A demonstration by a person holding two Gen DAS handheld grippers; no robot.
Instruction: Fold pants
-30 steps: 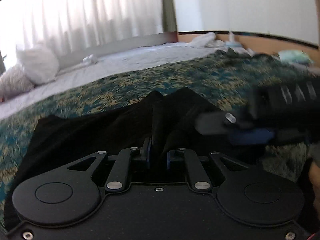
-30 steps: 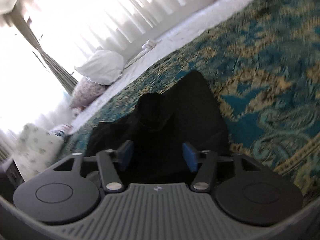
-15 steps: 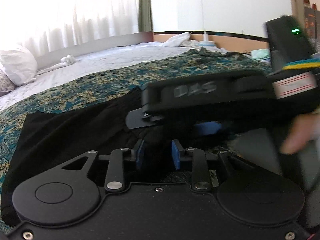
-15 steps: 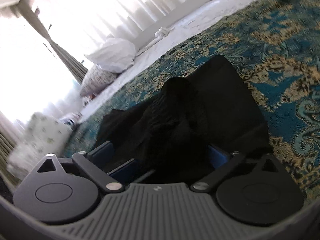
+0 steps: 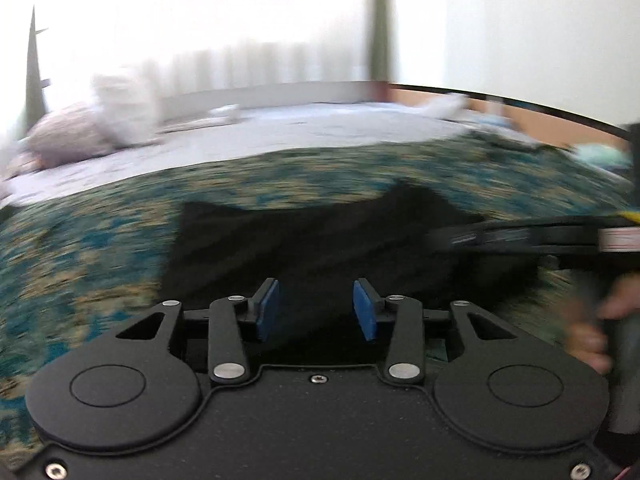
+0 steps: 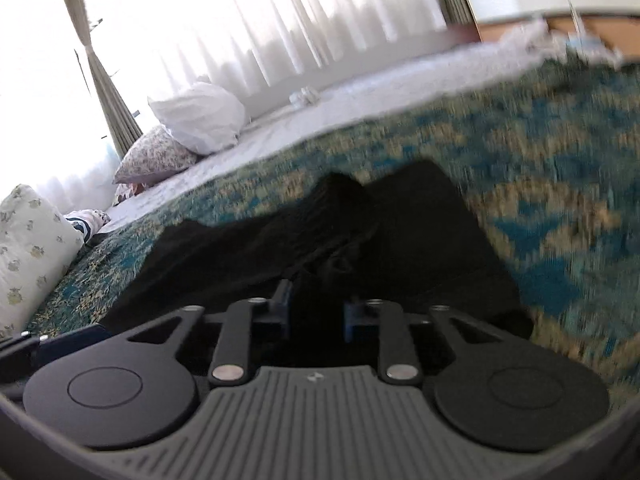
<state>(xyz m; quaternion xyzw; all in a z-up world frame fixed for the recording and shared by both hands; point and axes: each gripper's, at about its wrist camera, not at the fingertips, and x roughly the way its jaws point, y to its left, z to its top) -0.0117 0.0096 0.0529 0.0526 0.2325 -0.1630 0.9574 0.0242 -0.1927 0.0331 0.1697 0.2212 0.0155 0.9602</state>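
Right in front of the left hand-held gripper (image 5: 316,308) its blue pads stand well apart with nothing between them; the black pants (image 5: 320,240) lie just ahead on the patterned bedspread (image 5: 80,248). The right hand-held gripper (image 6: 316,314) has its pads closer together, with a gap between them. Dark cloth fills that gap, but I cannot tell whether it is gripped or merely behind.

The likely trouble: the pants are bunched into a ridge just beyond the right hand-held gripper, so a pinch there may catch several layers, or only one, and drag the fold crooked. Black on black hides the edges, and both views are smeared, so aiming for a hem is chancy. The two tools sit close; the right one crosses the left's right side, and a collision is possible.

Farther off to the left lie a white pillow (image 6: 198,116) and a floral pillow (image 6: 154,158); beyond them hang curtains (image 6: 280,20). Nothing there blocks the work.
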